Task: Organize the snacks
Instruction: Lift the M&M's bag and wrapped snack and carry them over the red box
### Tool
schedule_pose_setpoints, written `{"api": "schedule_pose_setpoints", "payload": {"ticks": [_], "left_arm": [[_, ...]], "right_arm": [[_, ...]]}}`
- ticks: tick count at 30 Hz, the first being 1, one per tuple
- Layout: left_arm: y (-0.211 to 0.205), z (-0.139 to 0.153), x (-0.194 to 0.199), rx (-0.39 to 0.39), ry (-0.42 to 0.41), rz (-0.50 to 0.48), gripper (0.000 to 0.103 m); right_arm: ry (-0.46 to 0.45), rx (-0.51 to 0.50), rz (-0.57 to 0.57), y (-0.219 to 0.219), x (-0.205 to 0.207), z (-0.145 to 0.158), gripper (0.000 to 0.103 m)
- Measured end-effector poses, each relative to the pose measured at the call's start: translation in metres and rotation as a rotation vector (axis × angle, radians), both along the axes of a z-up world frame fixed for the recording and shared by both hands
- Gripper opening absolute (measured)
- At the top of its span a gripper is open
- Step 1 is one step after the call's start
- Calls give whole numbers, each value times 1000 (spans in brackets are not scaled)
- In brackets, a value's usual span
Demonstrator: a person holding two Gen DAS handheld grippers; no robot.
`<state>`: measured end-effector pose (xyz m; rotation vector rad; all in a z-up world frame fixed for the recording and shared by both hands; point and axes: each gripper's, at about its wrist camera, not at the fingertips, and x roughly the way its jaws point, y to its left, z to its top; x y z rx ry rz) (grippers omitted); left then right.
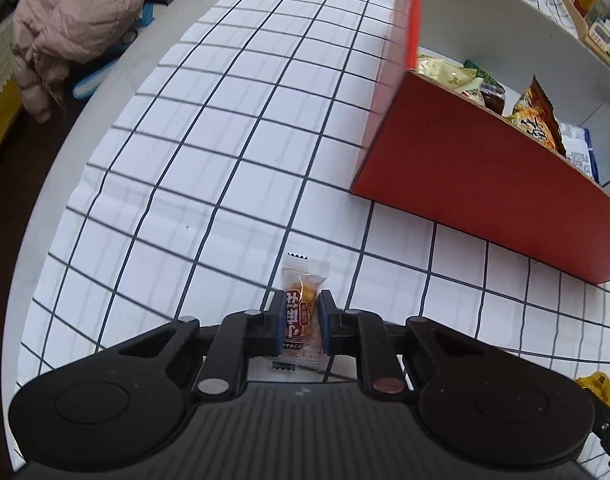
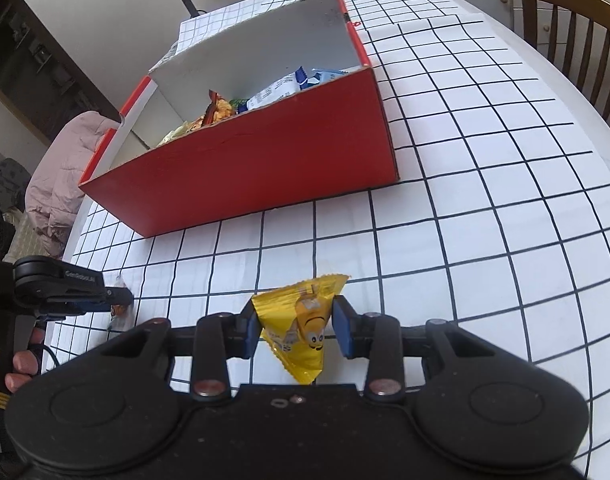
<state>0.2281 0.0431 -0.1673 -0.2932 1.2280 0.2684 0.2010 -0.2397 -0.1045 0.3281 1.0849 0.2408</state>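
Downward, both hand-held grippers (image 1: 301,320) (image 2: 297,330) clamp snack packets (image 1: 303,312) (image 2: 303,328).

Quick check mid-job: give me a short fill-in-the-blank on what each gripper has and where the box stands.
1. The left gripper is shut on a small clear-wrapped ____ snack packet lying on the grid-patterned tablecloth.
2. The right gripper holds a ____ candy packet printed with a cartoon face.
3. The open cardboard box beyond both grippers is ____ on the outside.
4. Inside, the box already holds several ____.

Missing words: orange-brown; yellow; red; snack packets
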Motion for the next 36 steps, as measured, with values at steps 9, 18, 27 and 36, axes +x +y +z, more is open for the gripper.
{"api": "schedule_pose_setpoints", "payload": {"ticks": [9, 18, 27, 36], "left_arm": [[15, 18, -27, -70, -33, 6, 16], [8, 71, -49, -78, -152, -78, 16], [-7, 114, -46, -80, -250, -158, 16], [-25, 149, -19, -49, -312, -229, 16]], "right_arm": [[-34, -8, -12, 4, -15, 20, 36], [-129, -37, 1, 15, -30, 61, 36], [-215, -65, 15, 17, -27, 101, 36], [-266, -72, 28, 14, 5, 125, 36]]}}
